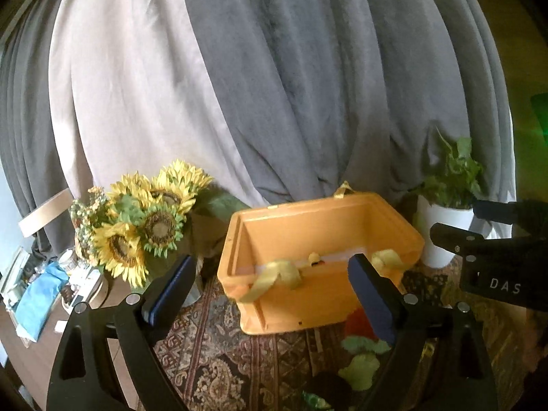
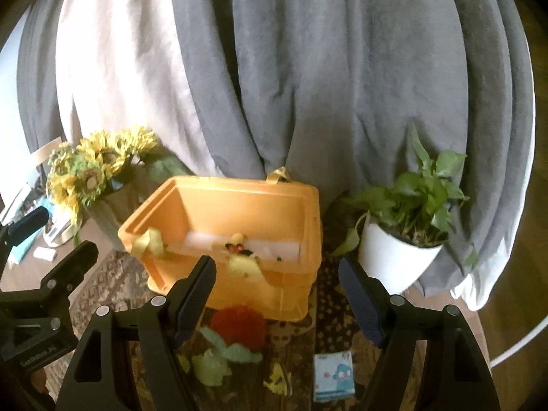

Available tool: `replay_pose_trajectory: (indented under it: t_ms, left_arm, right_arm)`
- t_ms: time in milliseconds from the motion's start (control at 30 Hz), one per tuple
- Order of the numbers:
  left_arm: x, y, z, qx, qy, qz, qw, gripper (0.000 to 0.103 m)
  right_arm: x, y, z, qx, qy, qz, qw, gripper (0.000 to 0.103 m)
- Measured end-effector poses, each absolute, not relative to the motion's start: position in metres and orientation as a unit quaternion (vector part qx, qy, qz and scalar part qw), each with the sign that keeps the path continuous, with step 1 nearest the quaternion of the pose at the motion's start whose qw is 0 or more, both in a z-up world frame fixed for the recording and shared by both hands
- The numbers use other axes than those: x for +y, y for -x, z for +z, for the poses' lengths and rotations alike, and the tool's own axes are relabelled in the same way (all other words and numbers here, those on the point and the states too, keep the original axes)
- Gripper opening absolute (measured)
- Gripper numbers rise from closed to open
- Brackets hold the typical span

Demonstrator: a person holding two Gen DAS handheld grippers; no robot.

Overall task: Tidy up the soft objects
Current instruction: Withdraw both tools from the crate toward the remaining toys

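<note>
An orange plastic bin (image 1: 318,267) (image 2: 233,239) with yellow ribbon handles stands open on the patterned cloth. A yellow plush (image 2: 245,265) and something white lie inside it. In front of the bin lie a red pompom (image 2: 238,325) (image 1: 358,323), a green plush (image 2: 219,359) (image 1: 363,359), a small yellow toy (image 2: 279,378) and a light blue printed pouch (image 2: 334,375). My left gripper (image 1: 274,294) is open and empty, facing the bin. My right gripper (image 2: 277,294) is open and empty above the toys; it also shows in the left wrist view (image 1: 493,257).
A vase of sunflowers (image 1: 144,222) (image 2: 96,174) stands left of the bin. A potted green plant in a white pot (image 2: 400,239) (image 1: 445,226) stands to its right. Grey and white curtains (image 2: 274,68) hang behind. Clutter with a blue cloth (image 1: 37,301) lies at far left.
</note>
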State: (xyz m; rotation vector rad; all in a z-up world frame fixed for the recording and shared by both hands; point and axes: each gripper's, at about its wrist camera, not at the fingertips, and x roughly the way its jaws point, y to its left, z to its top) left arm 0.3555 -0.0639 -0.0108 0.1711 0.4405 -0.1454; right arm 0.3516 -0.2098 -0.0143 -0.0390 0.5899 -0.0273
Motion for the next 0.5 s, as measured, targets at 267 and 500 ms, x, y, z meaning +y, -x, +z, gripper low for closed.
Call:
replay_pose_trajectory:
  t_ms: [267,500]
  left_arm:
    - [-0.064,-0.337,-0.034,0.25,-0.087,-0.091,0.96,0.092]
    - [-0.066,-0.328,-0.052,0.279,-0.094,-0.099,0.951,0.092]
  right_arm:
    - [-0.205,-0.335,-0.036,0.317,0.016,-0.012,0.948,0.075]
    - [-0.207,-0.327,-0.053,0.344,0.012,-0.011,0.939,0.075]
